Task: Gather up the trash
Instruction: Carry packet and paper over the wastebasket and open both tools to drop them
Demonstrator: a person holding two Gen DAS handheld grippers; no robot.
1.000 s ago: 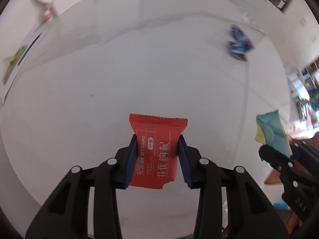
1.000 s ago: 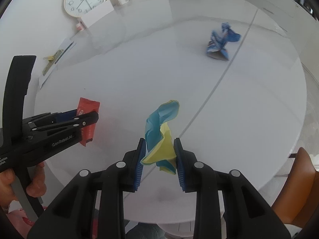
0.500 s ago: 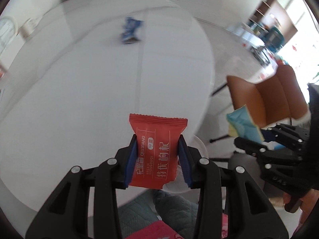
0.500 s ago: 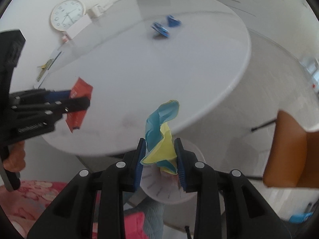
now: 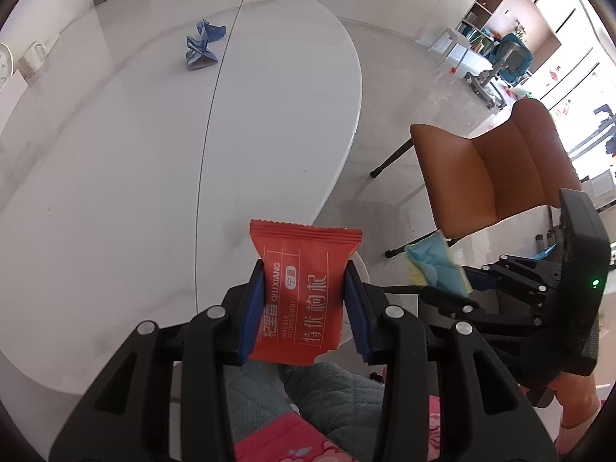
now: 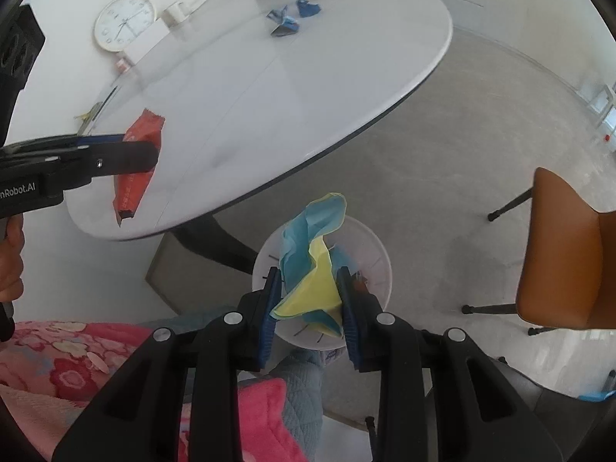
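Note:
My left gripper (image 5: 304,288) is shut on a red snack packet (image 5: 302,292), held upright over the near edge of the white round table (image 5: 115,154). The same packet (image 6: 138,165) shows in the right wrist view, clamped in the left gripper (image 6: 152,154) at the left. My right gripper (image 6: 308,296) is shut on a crumpled blue and yellow wrapper (image 6: 312,261), hanging above a white round bin (image 6: 375,258) on the floor. That wrapper (image 5: 435,261) also appears at the right of the left wrist view. A crumpled blue wrapper (image 5: 202,48) lies on the far part of the table.
An orange chair (image 5: 489,165) stands on the floor to the right of the table. A white clock (image 6: 123,23) and a mug (image 6: 175,11) sit at the table's far left. A person's quilted legs (image 5: 327,392) and pink clothing are below the grippers.
Both grippers have swung off the table top toward its near edge, each keeping its grip. The white bin has come into view under the right gripper, and the chair at the right.

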